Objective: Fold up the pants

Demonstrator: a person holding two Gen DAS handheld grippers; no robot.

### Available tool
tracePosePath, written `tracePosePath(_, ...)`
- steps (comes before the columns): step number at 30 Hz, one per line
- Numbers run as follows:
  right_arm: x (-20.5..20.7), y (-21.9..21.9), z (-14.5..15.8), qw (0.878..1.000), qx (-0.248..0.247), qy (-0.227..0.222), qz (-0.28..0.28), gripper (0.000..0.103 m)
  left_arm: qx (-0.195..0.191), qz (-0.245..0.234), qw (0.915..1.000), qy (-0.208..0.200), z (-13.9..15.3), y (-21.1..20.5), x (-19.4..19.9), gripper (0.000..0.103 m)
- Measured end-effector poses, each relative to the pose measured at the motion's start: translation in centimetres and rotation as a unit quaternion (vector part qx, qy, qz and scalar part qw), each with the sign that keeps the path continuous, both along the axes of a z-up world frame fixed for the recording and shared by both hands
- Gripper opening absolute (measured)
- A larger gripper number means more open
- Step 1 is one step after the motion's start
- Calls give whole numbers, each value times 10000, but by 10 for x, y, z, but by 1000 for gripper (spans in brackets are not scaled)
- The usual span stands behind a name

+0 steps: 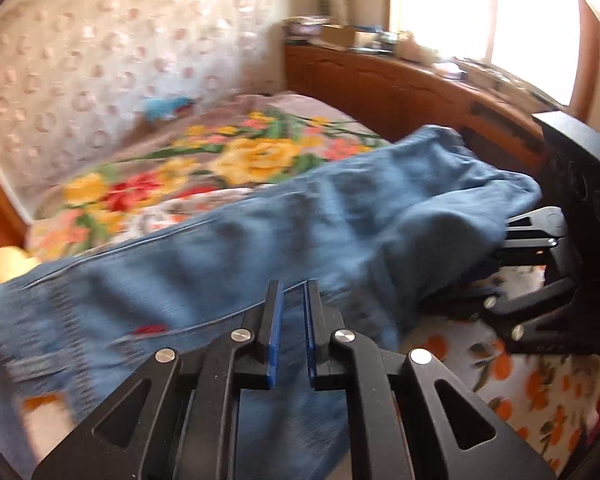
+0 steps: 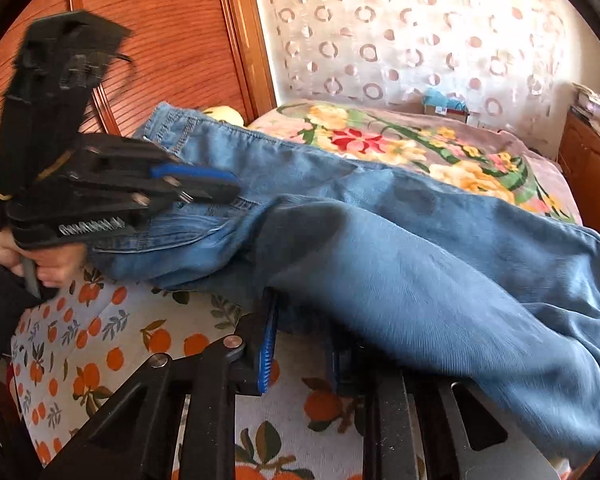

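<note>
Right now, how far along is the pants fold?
Early. Done: the jeans lie stretched lengthwise on the bed. In hand: the right tool has the bunched leg end between its fingers. The left tool sits over the waist end, pads slightly apart, grip unclear. Left: no crosswise fold shows yet, so probably leg end to waistband, then flatten.

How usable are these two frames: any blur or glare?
Left wrist view: window blown out white, jeans and floral blanket smeared by motion blur. Right wrist view: evenly lit, jeans seams fairly sharp, left tool blurred; both views bend at the edges.
</note>
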State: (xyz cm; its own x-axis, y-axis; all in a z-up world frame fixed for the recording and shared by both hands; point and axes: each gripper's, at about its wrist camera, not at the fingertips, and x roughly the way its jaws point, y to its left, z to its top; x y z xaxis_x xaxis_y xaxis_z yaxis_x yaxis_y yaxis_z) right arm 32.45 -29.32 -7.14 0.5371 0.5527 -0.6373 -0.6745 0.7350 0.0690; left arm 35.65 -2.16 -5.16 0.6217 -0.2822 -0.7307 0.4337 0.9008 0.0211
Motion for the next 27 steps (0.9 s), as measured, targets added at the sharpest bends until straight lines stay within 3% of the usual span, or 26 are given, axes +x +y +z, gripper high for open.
tracePosePath(5,5,3,1,9999,29,123,46,9,-91,482,9988,-73,6,43,-22,11)
tracePosePath(14,-46,-22,49,9981,608,-10,136,5,-69,1049,9944,-135,-4,88,-65,12)
tracePosePath(17,-67,-28,60,9979,641,-34,80,4,-268,1160,9927,-194,-2,102,-82,25)
tracePosePath(21,-92,-35,61,9979,649,50,-10,4,-335,1218,9913,-364,4,111,-103,51)
tracePosePath(27,-100,-33,20,9987,217,242,-389,5,-268,1471,9875,-505,0,129,-128,51)
